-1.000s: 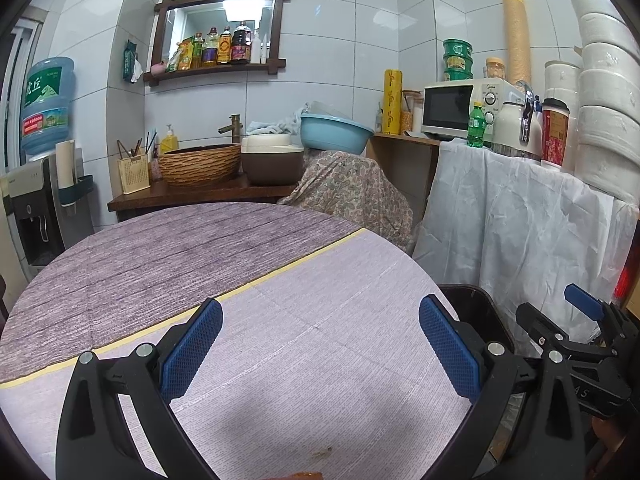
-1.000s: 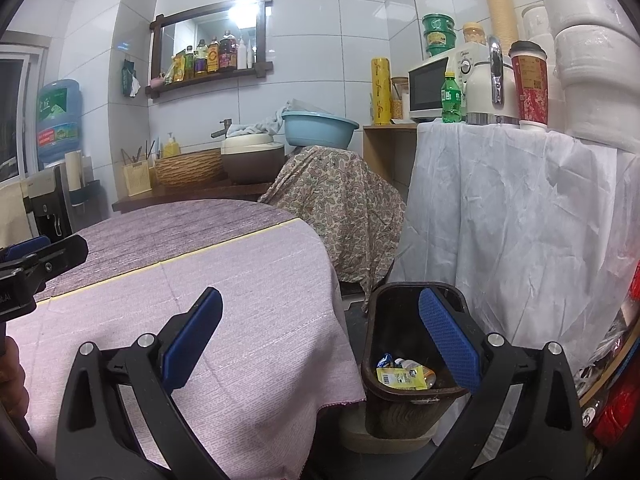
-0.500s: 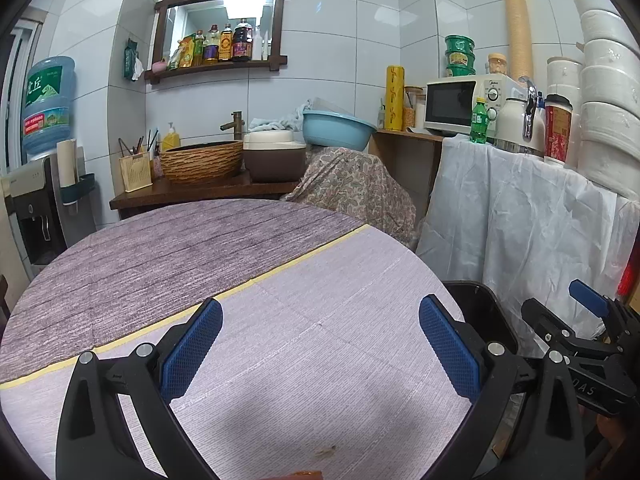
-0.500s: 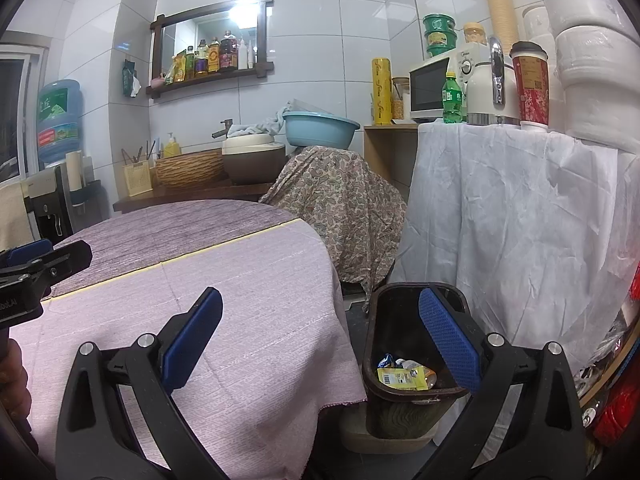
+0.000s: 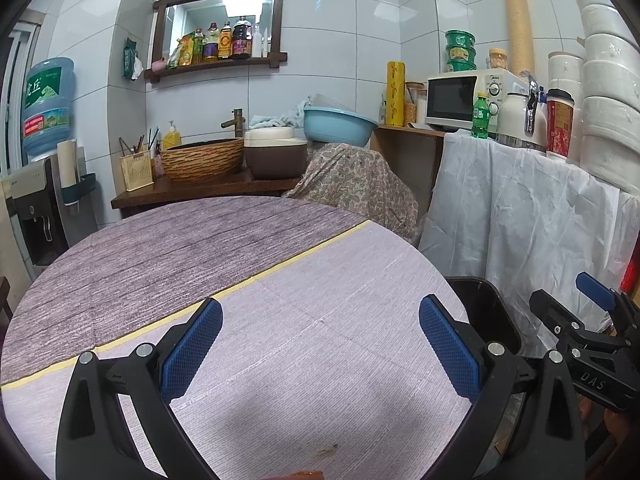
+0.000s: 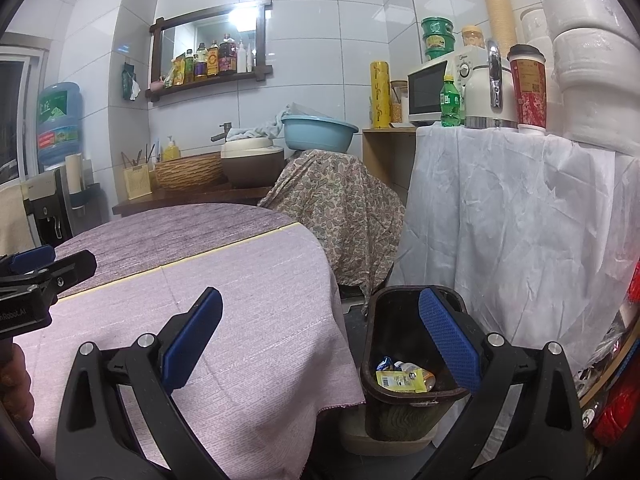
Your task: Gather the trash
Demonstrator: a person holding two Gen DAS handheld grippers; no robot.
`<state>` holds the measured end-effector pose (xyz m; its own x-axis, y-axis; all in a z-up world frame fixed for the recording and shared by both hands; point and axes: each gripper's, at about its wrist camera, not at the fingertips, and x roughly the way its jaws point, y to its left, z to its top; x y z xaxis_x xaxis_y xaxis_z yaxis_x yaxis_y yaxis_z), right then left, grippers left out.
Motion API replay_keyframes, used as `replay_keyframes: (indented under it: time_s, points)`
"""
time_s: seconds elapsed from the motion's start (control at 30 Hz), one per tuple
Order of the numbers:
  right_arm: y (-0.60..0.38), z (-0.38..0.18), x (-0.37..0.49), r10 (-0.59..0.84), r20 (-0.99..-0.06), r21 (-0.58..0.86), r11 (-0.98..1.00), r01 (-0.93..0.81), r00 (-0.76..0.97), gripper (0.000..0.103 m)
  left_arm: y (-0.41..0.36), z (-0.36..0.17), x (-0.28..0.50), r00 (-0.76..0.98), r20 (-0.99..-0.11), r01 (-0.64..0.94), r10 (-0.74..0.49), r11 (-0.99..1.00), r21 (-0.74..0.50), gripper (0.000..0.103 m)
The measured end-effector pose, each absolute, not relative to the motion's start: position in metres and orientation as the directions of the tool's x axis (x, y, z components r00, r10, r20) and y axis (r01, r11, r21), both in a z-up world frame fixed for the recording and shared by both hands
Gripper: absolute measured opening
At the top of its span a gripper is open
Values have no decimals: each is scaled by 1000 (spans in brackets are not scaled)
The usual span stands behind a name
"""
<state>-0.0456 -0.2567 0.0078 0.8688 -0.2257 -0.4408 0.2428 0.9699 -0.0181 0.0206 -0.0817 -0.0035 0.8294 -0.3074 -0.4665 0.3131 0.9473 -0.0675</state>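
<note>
A dark brown trash bin stands on the floor just right of the round table. It holds a yellow wrapper and other small litter. The bin's rim shows in the left wrist view past the table edge. My left gripper is open and empty above the table's pale cloth. My right gripper is open and empty, above the table edge and the bin. A small brown stain marks the cloth near me.
A counter draped in white cloth with a microwave, green bottle and cup stands right of the bin. A patterned cloth covers something behind the table. A sideboard with a basket and blue basin lines the wall.
Both grippers stay open and empty. The left view has drifted slightly; the right gripper has hardly moved.
</note>
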Motion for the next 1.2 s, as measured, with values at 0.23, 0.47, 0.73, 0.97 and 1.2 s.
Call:
replay_keyframes:
  time_s: [0.23,0.47,0.73,0.97,1.2]
  points:
    - [-257,9,-46,-226,-437,-20,970,242,871,97,-81,-4,20,829,-470,312,-305,948,-65,98]
    - [-255,11,-46,-229,-436,-20,969,245,870,97,-81,-3,20,828,-473,310,-301,949,-61,98]
    - [-255,11,-45,-231,-435,-20,969,247,871,97,-79,-4,20,827,-476,309,-300,949,-60,98]
    - [-255,11,-46,-232,-434,-19,969,248,870,97,-77,-5,21,825,-475,314,-306,947,-64,98]
    - [-255,12,-47,-236,-432,-17,967,254,870,97,-78,-2,17,836,-457,316,-303,947,-49,98]
